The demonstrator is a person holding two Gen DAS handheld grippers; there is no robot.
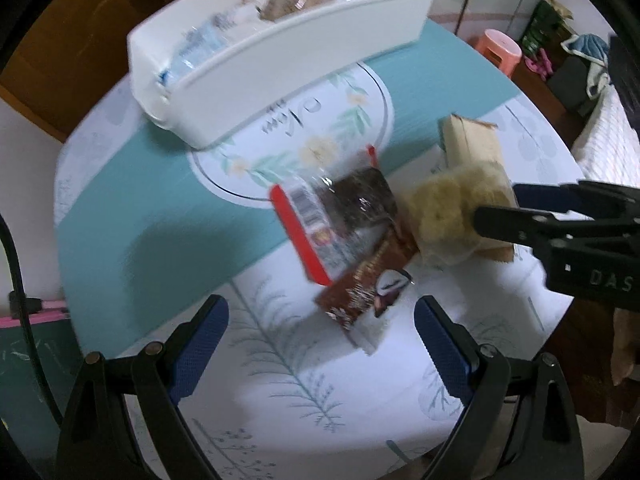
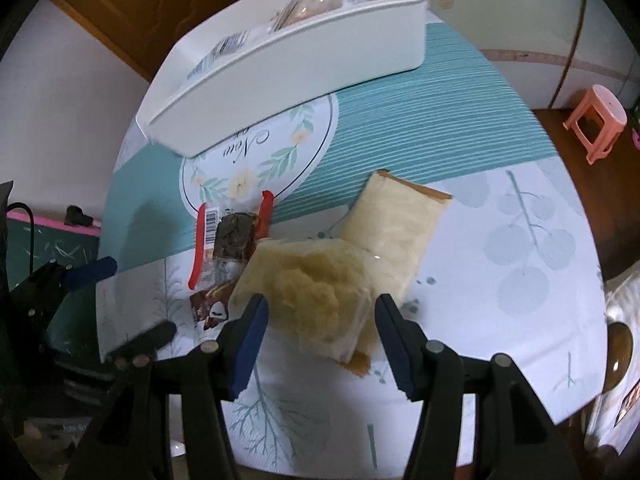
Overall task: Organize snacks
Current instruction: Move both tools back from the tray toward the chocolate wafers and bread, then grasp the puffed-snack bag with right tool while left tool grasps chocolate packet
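A white bin (image 1: 280, 64) (image 2: 280, 68) with several wrapped snacks inside stands at the far side of the round table. In front of it lie a red-edged clear packet with a dark cake (image 1: 340, 220) (image 2: 232, 240), a brown chocolate packet (image 1: 360, 292) (image 2: 210, 304), a fluffy yellow pastry packet (image 1: 452, 208) (image 2: 316, 280) and a tan packet (image 1: 476, 148) (image 2: 396, 224). My left gripper (image 1: 322, 302) (image 2: 143, 296) hangs wide open just above the brown packet. Partly open, my right gripper (image 2: 322, 299) (image 1: 496, 203) hovers over the pastry packet, its fingers on either side of it.
The table wears a printed cloth with a teal band (image 1: 160, 216) (image 2: 440, 128); its curved edge falls away near both grippers. A pink stool (image 1: 502, 48) (image 2: 596, 120) stands on the floor beyond. A green board with a pink rim (image 2: 48, 240) leans at the left.
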